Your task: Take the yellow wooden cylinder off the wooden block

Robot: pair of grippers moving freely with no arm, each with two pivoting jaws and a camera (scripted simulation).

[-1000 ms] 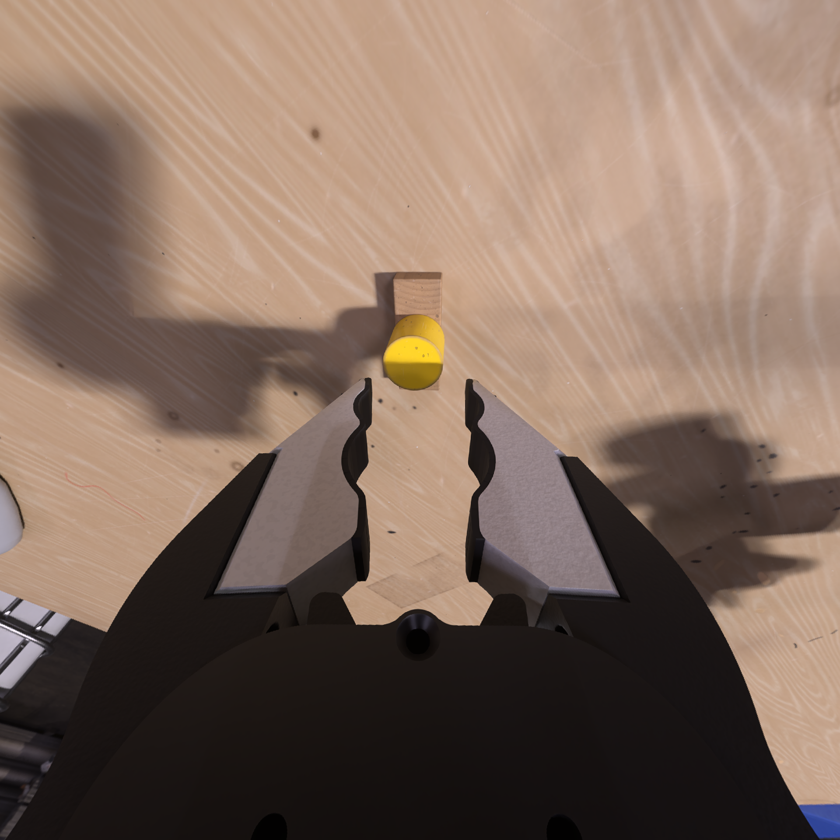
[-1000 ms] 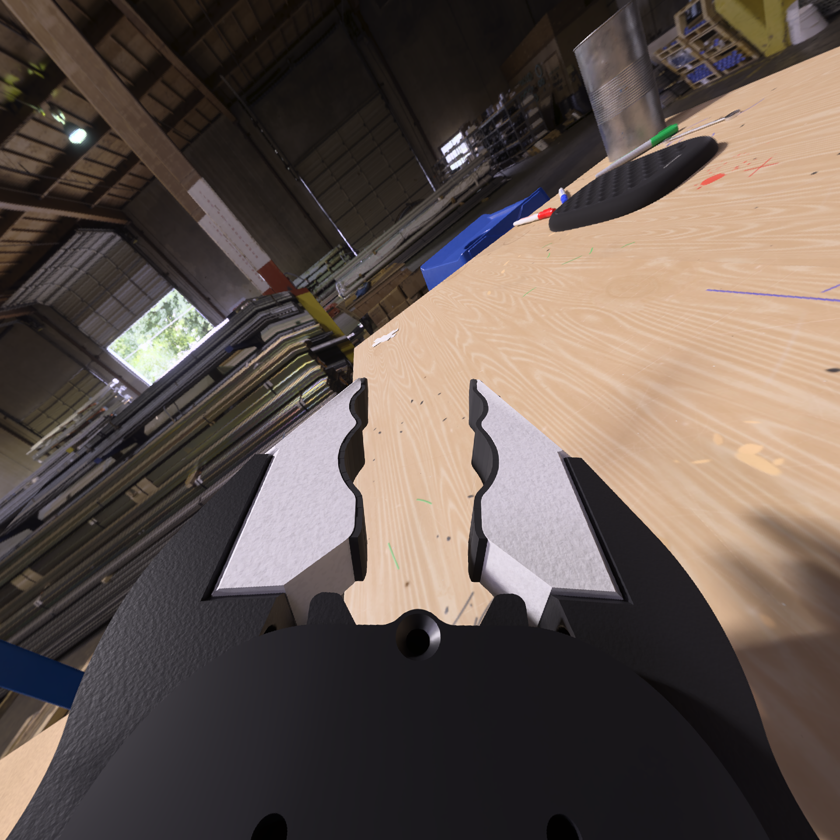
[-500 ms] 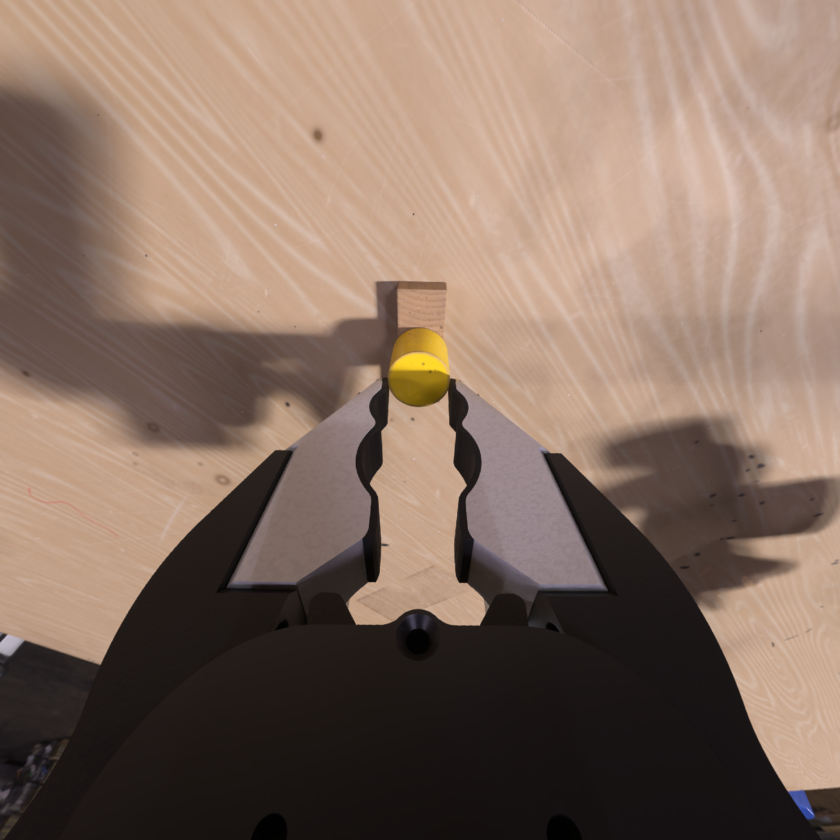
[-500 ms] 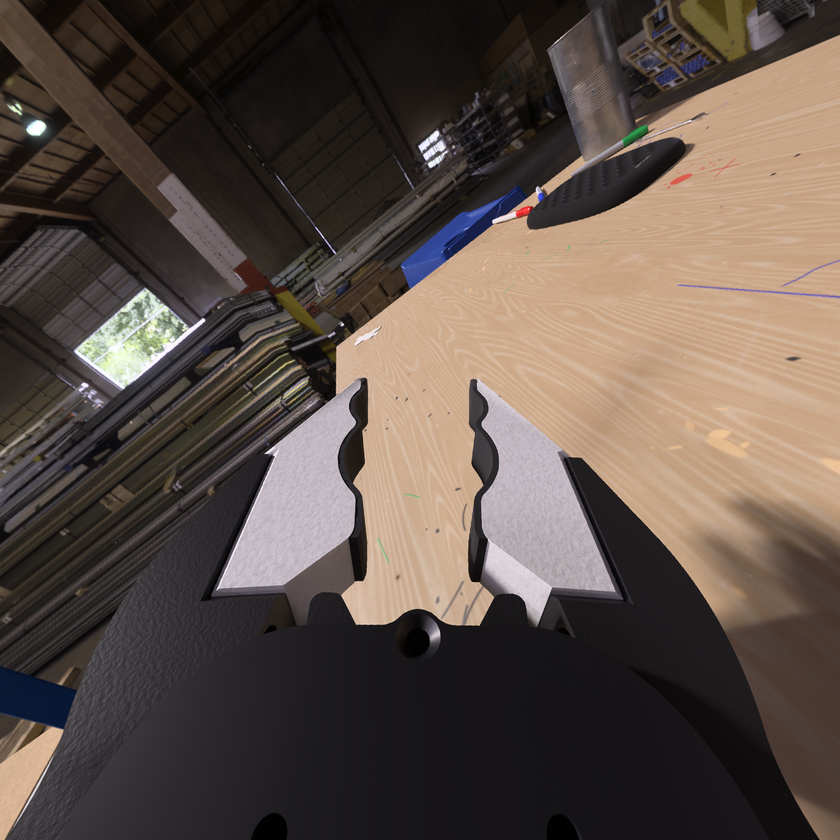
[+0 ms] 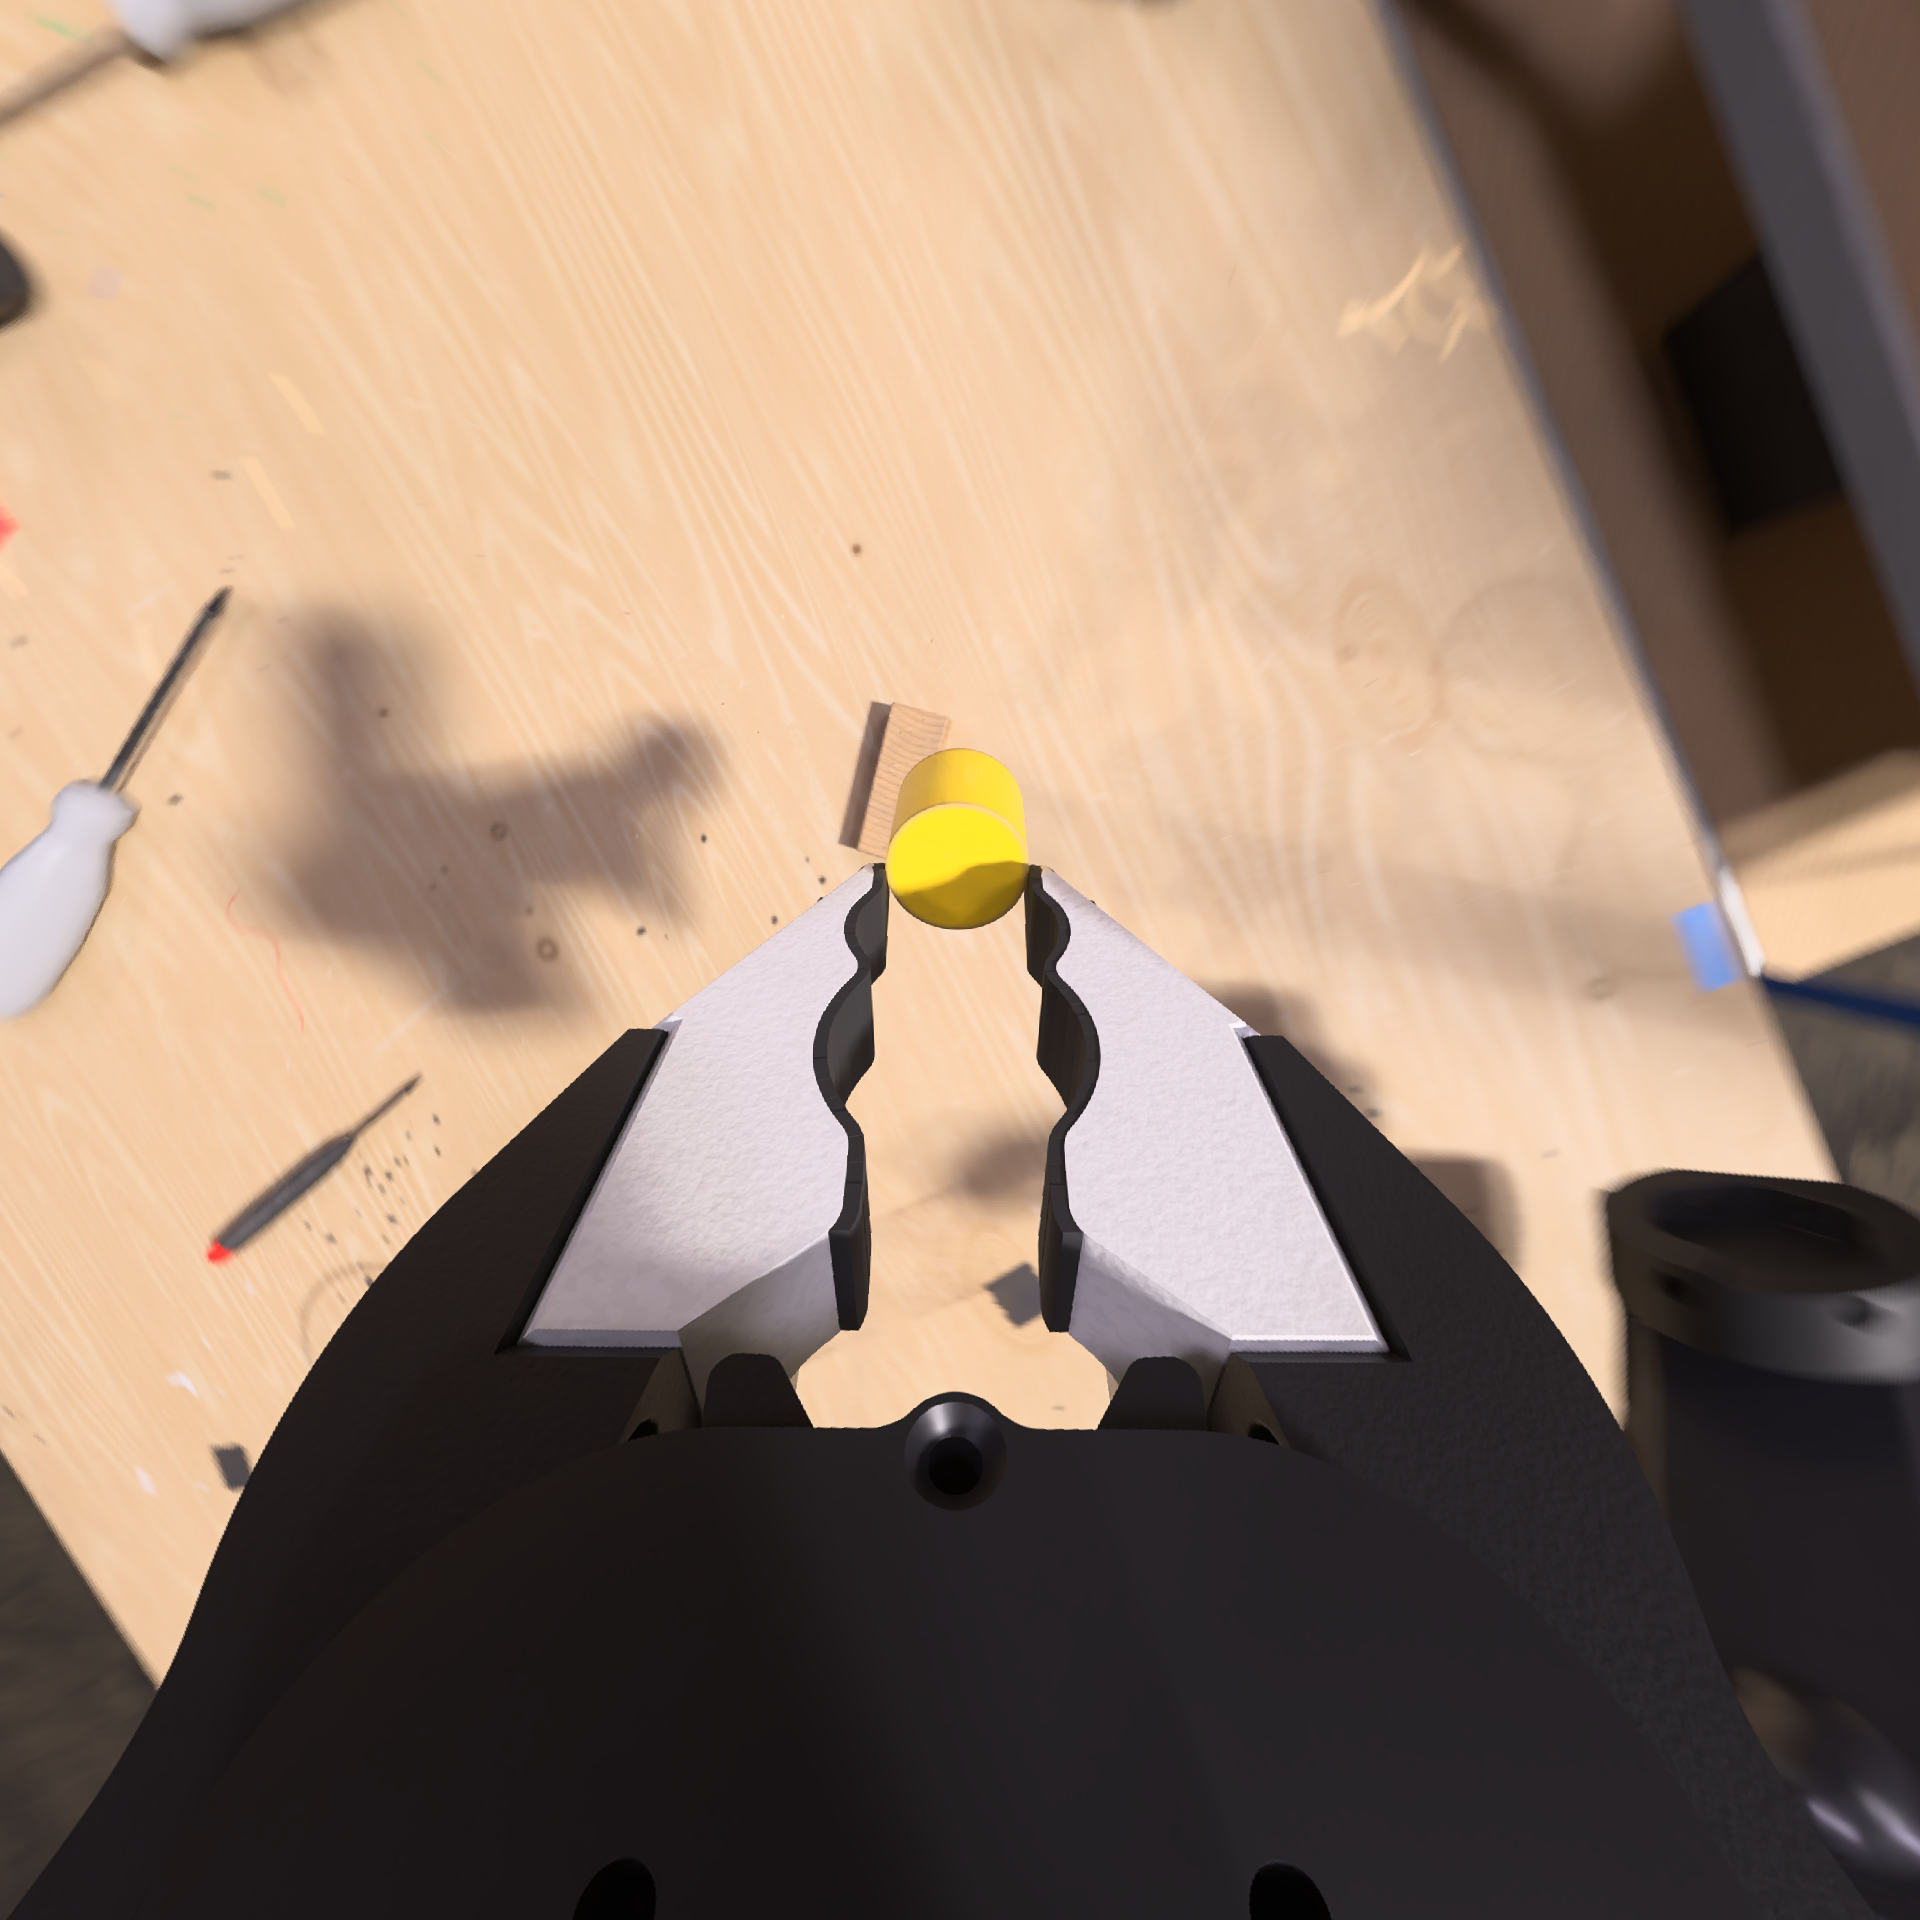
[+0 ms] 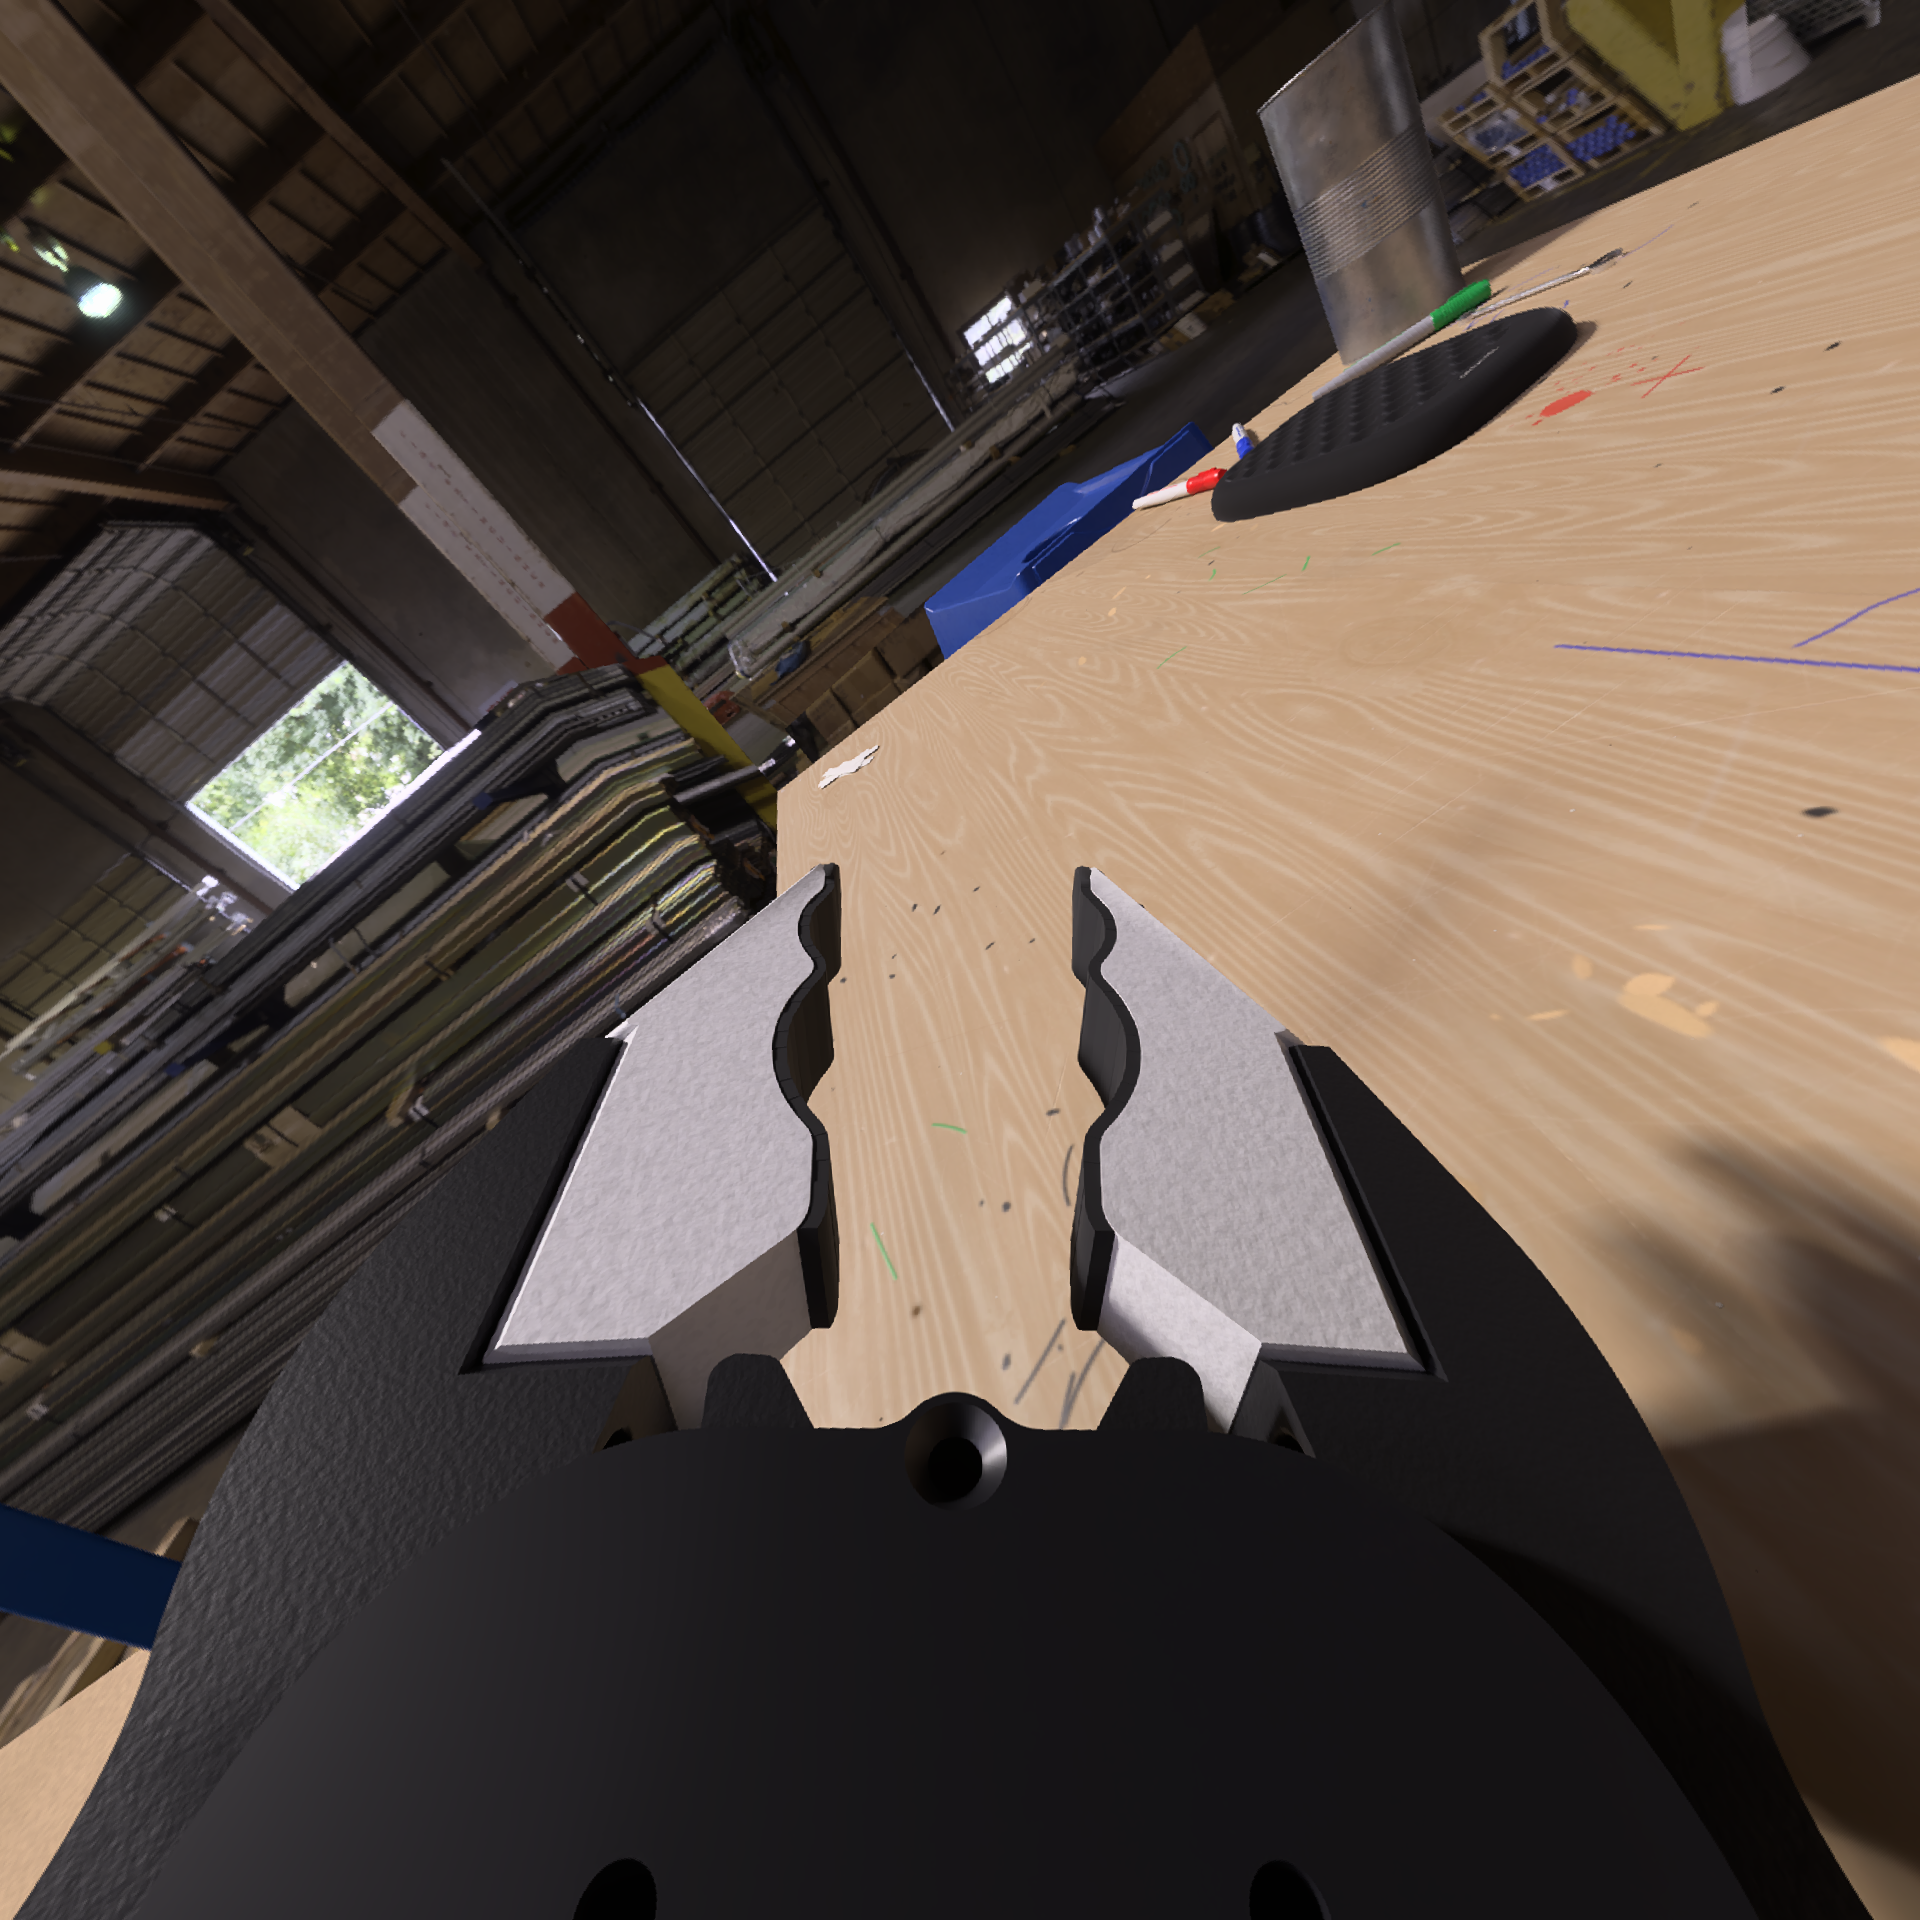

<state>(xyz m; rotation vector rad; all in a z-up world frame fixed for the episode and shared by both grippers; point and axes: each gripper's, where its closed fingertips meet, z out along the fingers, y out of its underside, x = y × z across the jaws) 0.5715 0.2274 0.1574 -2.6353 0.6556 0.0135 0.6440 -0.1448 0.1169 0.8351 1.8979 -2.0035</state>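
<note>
The left gripper [image 5: 956, 883] has its 2 white fingers clamped on the small yellow wooden cylinder [image 5: 958, 852], one fingertip pressed to each side of it, so the cylinder sits at the very tips with its round end face toward the camera. Past it and slightly to the left lies the small pale wooden block [image 5: 894, 771] on the light plywood tabletop [image 5: 1143, 468]; the cylinder overlaps the block in this view, and whether the two touch cannot be told. On the left of the table lie a white-handled screwdriver [image 5: 73, 862] and, nearer, a thin dark pen with a red tip [image 5: 312, 1164], both well apart from the block. A black cylindrical part (dark and blurred, its kind unclear) [image 5: 1766, 1340] stands at the right edge of that view. The right gripper [image 6: 954, 883] holds nothing, its 2 fingers spread apart over bare plywood. Far off along the table in its view rest a round black dimpled mat [image 6: 1392, 416], a green-capped marker [image 6: 1403, 332] leaning on it, a red-capped marker [image 6: 1179, 490] beside it, a tall grey metal cylinder [image 6: 1361, 177] behind, and a blue plastic bin [image 6: 1049, 535] at the table's edge.
</note>
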